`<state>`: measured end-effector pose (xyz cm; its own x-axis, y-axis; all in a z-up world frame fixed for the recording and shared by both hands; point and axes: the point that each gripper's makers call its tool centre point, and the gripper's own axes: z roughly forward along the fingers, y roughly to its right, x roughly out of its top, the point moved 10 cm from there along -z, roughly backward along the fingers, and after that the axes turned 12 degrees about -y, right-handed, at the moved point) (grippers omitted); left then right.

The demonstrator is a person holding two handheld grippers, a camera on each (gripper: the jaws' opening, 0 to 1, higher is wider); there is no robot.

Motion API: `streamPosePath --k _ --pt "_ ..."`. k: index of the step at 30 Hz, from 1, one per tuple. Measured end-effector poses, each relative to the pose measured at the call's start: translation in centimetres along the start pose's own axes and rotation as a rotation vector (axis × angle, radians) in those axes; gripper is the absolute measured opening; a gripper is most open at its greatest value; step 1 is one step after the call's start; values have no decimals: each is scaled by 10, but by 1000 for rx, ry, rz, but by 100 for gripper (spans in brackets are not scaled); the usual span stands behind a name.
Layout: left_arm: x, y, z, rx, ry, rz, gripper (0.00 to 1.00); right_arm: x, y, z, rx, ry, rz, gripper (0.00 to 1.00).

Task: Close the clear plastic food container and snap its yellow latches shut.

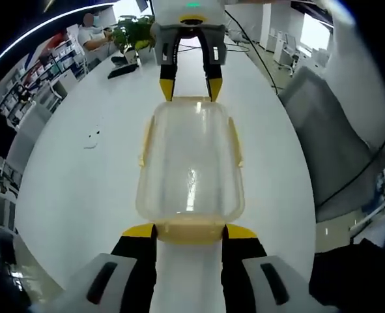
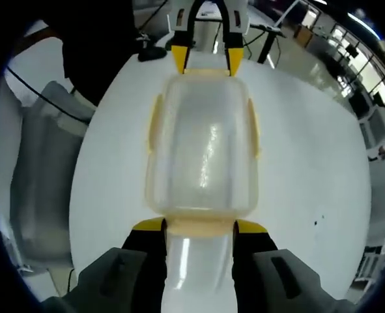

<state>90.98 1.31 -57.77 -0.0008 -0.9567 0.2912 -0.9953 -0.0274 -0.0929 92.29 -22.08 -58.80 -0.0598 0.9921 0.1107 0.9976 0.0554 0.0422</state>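
Left hand-held gripper [image 1: 189,231]: we see its two yellow-tipped jaws rising from the bottom of the left gripper view, open about as wide as the near end latch; the tips stand at both sides of this latch, touching it or almost, and we cannot tell if they press it.

Container [image 1: 191,166]: the clear plastic food container lies on the white counter [image 1: 75,189], directly ahead of the left hand-held gripper, between the two grippers; its lid is on.

Yellow latches [image 1: 234,140]: we see one on each long side and one at each end; the side latches seem to stand out a little, but we cannot tell whether they are snapped.

Right hand-held gripper [image 2: 199,227]: in the right gripper view its jaws are also open, the tips at both sides of the end latch nearest to it; it grasps nothing that we can confirm. In the left gripper view it appears at the far end of the container [image 1: 191,88].

Surroundings: beyond the container, far from the left hand-held gripper, we see a green plant [image 1: 132,34] and a seated person [image 1: 94,36].
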Motion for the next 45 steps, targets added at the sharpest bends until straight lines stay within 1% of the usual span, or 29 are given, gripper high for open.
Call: streamPosePath --k 2,9,12,17,20,22,29,33,36,45 --pt "7 -2 1 -1 4 3 32 -7 0 -2 -1 -6 2 35" --pt "31 1 3 -8 10 5 32 -29 -4 -9 -8 -26 5 35" --pt "39 2 3 -10 11 10 32 -38 -6 -13 -6 -27 11 35" --pt "53 0 7 -11 13 21 32 -53 -8 -15 -3 -32 20 35" --pt "61 -1 10 -4 13 27 32 -62 -11 -18 -7 -32 29 35" --pt "67 -2 12 11 16 41 32 -69 -11 -19 -9 -30 39 35" --pt "90 -3 24 -2 22 56 32 -96 -16 -19 -4 -34 56 35" --pt "103 -5 35 -13 24 69 32 -112 -20 -14 8 -41 76 35" --pt "113 -8 46 -21 14 82 32 -120 -23 -11 13 -46 88 35" --pt "128 -16 70 -30 0 97 32 -142 -24 -4 14 -54 115 35"
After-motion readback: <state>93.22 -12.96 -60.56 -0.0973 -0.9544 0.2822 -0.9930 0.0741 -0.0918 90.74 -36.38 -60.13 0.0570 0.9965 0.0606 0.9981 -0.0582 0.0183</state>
